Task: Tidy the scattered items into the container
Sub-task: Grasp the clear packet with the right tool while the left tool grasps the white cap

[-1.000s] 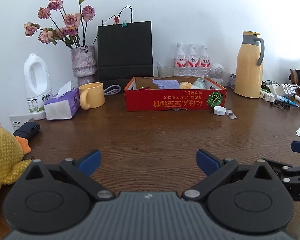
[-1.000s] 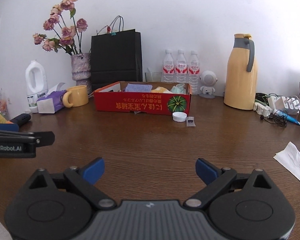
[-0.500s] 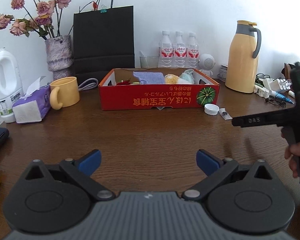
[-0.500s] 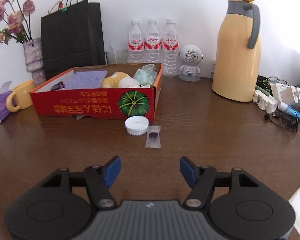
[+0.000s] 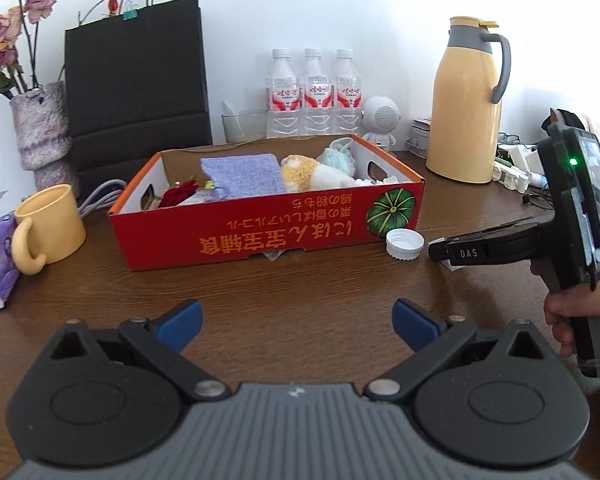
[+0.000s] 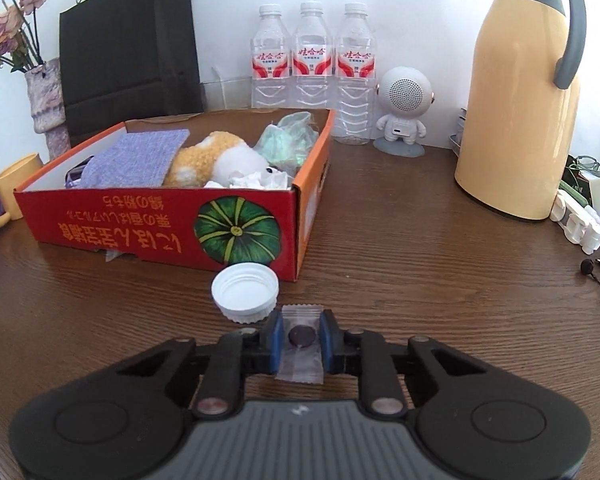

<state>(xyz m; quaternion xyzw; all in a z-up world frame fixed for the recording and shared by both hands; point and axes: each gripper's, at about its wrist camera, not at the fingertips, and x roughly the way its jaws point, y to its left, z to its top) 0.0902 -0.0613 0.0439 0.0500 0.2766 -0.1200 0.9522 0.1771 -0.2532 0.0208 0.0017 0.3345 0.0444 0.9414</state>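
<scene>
Right gripper [image 6: 300,338]: low over the counter [image 6: 420,280], jaws just closed in, blue pads against both sides of the clear packet [image 6: 300,356].
Clear packet: flat on the wood, dark round piece inside, between the pads.
White bottle cap [image 6: 245,292]: open side up, just beyond the packet, near the box's front corner.
Red cardboard box [image 6: 140,228]: left of centre, pumpkin picture on front; holds a purple cloth [image 6: 136,162], a yellow-and-white plush [image 6: 216,162], a pale green wad [image 6: 286,142] and crumpled tissue [image 6: 256,180].
Behind the box: black paper bag [image 6: 128,52], three water bottles [image 6: 312,60], small white robot-shaped speaker [image 6: 404,112].
Right side: tall yellow thermos jug [image 6: 516,112], white power strip [image 6: 580,224].
Left edge: yellow mug [image 6: 8,188], vase with dried roses [image 6: 46,96].
</scene>
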